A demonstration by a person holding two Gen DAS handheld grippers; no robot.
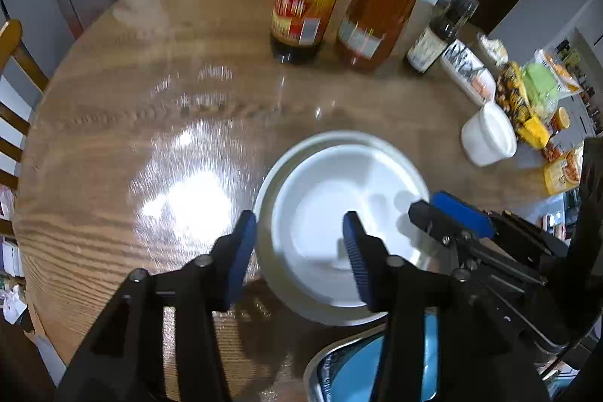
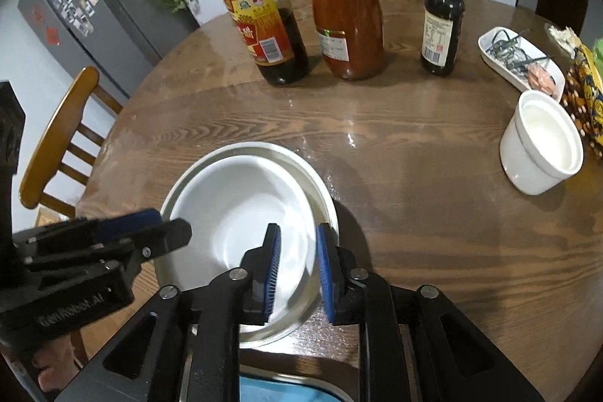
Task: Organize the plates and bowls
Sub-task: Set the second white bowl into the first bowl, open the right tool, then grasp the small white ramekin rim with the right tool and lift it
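both hand-held grippers straddle the nested bowl's (image 2: pixel 241 210) rims, left (image 1: pixel 299 251) spread, right (image 2: pixel 297 270) nearly pinching; next, squeeze and lift.

Bowl (image 2: pixel 241 213) nested in plate (image 2: pixel 320 187); bottles (image 2: pixel 346 6) behind, cup (image 2: pixel 539 145) right.

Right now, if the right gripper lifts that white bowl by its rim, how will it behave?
The white bowl looks glazed and rigid, so probably slippery and chip-prone. The right gripper straddles only one rim edge, so it may tilt. It sits nested in a metal bowl, which might drag along.
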